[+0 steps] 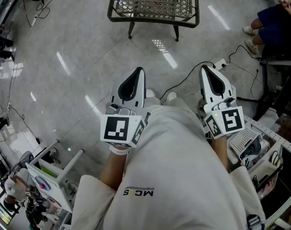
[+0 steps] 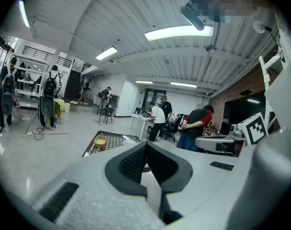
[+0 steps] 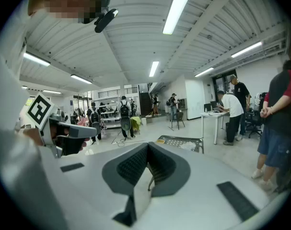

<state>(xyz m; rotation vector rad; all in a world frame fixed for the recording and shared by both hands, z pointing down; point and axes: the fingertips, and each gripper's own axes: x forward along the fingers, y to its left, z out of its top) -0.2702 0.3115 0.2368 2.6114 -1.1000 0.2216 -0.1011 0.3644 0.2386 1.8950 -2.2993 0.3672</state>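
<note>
The white-and-black left gripper (image 1: 138, 72) and the matching right gripper (image 1: 205, 69) are held near the body, jaws pressed together on nothing. Far ahead stands a black wire-mesh table (image 1: 155, 19), its far side cut off, with a small yellow bowl (image 2: 100, 141) on it.

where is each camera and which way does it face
Head view: on the head, facing steeply down at the floor and table; shows left gripper, right gripper, forearms, shirt.
Left gripper view: on the left gripper, facing along its shut jaws to the table; right gripper at right.
Right gripper view: on the right gripper, facing along its shut jaws to the table; left gripper at left.
Shared: all three show the table.
</note>
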